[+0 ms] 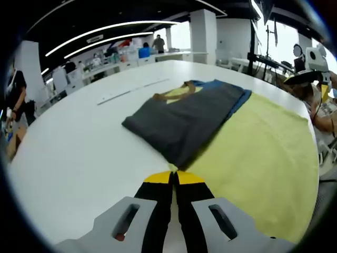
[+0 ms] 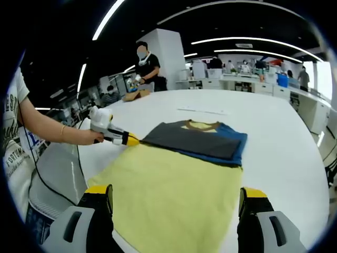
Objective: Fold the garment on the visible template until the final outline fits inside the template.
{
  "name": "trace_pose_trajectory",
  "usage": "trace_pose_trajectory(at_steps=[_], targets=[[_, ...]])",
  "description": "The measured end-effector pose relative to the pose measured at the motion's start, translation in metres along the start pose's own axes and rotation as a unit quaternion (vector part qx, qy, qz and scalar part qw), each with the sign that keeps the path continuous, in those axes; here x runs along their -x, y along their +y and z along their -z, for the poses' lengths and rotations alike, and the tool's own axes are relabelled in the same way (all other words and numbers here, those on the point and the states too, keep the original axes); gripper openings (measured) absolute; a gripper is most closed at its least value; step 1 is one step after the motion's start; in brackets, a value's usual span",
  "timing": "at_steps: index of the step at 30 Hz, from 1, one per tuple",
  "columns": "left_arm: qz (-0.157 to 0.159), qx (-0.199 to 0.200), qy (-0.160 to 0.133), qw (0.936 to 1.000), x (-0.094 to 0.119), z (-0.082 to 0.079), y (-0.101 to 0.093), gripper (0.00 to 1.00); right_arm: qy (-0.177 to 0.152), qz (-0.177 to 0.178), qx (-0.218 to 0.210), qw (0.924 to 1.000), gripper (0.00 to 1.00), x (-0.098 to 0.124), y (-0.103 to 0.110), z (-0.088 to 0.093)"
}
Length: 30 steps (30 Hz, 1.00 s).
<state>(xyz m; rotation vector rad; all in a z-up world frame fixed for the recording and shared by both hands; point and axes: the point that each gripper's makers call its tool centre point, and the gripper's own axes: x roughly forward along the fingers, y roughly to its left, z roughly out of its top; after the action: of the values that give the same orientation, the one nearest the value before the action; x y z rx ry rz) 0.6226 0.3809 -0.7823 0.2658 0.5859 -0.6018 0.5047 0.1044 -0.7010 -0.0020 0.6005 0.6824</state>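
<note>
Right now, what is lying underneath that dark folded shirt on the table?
Under the folded shirt lies a yellow sheet, which spreads out toward the camera on the white table. How far the sheet runs beneath the shirt is hidden by the shirt itself.

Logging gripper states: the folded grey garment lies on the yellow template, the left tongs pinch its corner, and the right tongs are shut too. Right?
Not quite. The right tongs stand wide open over the yellow template, as the right gripper view shows. The rest holds: the left tongs are shut on the grey garment corner.
</note>
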Motion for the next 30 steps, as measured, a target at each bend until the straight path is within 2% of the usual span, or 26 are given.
trace_pose_trajectory(at_steps=[4, 8, 15, 21, 25, 27, 30], targets=[[-0.002, -0.002, 0.002, 1.0000, 0.001, 0.000, 0.000, 0.00, -0.003, -0.004, -0.006, 1.0000, 0.99, 0.000, 0.002, 0.000], [0.000, 0.019, -0.004, 0.9998, 0.003, -0.004, -0.001, 0.01, 0.002, -0.012, -0.004, 0.9999, 0.99, -0.001, 0.005, 0.003], [0.017, 0.044, -0.039, 0.9981, 0.018, -0.022, -0.008, 0.26, 0.008, -0.032, 0.002, 0.9995, 0.99, -0.001, 0.009, 0.004], [0.060, 0.047, -0.054, 0.9956, 0.035, -0.028, -0.028, 0.41, 0.023, -0.053, 0.019, 0.9981, 0.99, 0.001, 0.012, 0.007], [0.090, 0.048, -0.060, 0.9930, 0.048, -0.028, -0.043, 0.49, 0.039, -0.067, 0.026, 0.9967, 0.97, 0.006, 0.012, 0.016], [0.102, 0.044, -0.046, 0.9927, 0.054, -0.023, -0.050, 0.52, 0.049, -0.073, 0.027, 0.9957, 0.96, 0.008, 0.013, 0.022], [0.117, 0.045, -0.044, 0.9911, 0.063, -0.020, -0.060, 0.56, 0.064, -0.079, 0.033, 0.9942, 0.96, 0.011, 0.013, 0.031]])
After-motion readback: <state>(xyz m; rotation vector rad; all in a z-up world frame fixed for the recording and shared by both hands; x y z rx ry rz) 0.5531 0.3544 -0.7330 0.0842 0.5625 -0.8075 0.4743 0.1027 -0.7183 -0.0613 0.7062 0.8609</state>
